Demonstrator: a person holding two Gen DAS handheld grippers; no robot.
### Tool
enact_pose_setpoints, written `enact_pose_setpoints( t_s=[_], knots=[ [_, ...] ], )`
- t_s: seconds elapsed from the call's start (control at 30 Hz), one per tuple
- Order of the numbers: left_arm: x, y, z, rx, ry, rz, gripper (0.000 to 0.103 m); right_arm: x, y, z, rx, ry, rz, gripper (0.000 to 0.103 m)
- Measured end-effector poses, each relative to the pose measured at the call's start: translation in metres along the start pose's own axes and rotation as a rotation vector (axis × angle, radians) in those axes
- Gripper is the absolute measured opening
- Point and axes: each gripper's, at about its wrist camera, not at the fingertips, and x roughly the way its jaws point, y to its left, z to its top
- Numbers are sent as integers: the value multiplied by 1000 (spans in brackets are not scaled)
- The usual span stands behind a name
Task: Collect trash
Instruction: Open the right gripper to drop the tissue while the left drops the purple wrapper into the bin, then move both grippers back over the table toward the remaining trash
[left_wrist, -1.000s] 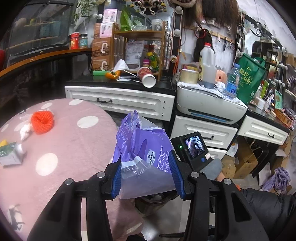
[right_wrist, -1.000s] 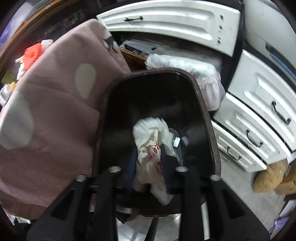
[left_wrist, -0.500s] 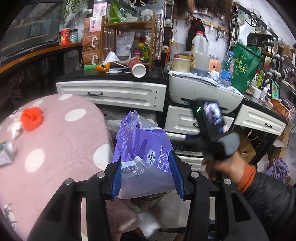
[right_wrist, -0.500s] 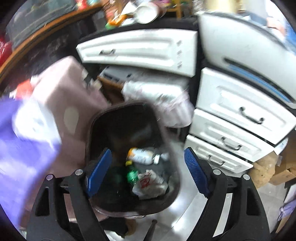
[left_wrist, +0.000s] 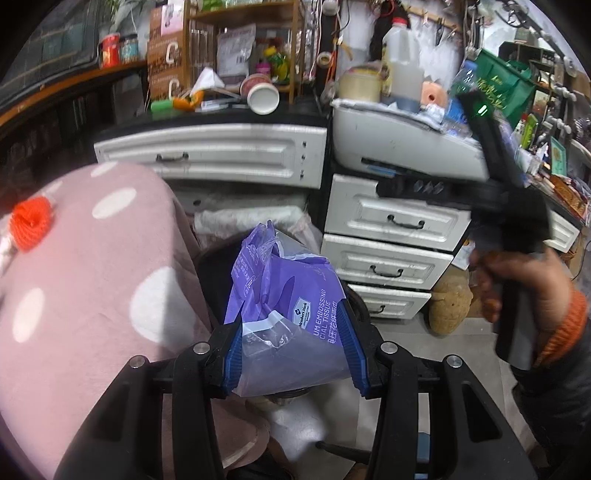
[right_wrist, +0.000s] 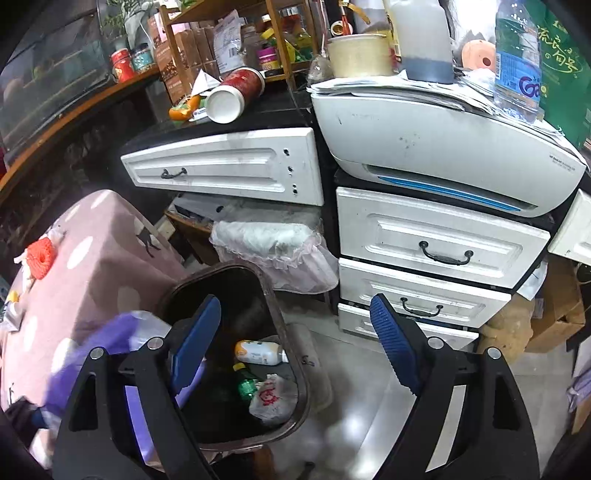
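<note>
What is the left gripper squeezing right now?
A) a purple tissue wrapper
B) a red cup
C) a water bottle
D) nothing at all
A. In the left wrist view, the left gripper has both blue pads pressed against the sides of the purple tissue wrapper, holding it up beside the pink polka-dot cloth.

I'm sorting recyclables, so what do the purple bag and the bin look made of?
The purple bag looks like thin glossy plastic film: it crinkles, and its lower part is see-through. The bin seems hard, dark brown plastic with a smooth, slightly shiny rim, though metal can't be ruled out.
</note>
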Motion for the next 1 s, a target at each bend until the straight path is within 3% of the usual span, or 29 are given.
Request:
enact_pose_setpoints(
  t_s=[0.53, 0.57, 0.7, 0.8, 1.0],
  knots=[
    [80, -18, -1, 80, 139, 77, 47, -5, 13, -2, -17, -14, 55, 85],
    [85, -17, -2, 78, 154, 73, 51, -4, 12, -2, -16, -11, 56, 85],
    [91, -20, -5, 92, 158, 59, 90, 1, 9, -5, -2, 3, 65, 85],
    [87, -27, -8, 130, 127, 73, 97, 2, 6, -5, 5, 3, 64, 85],
    [78, -41, -10, 213, 103, 77, 97, 4, 3, -5, 15, 6, 58, 85]
  ],
)
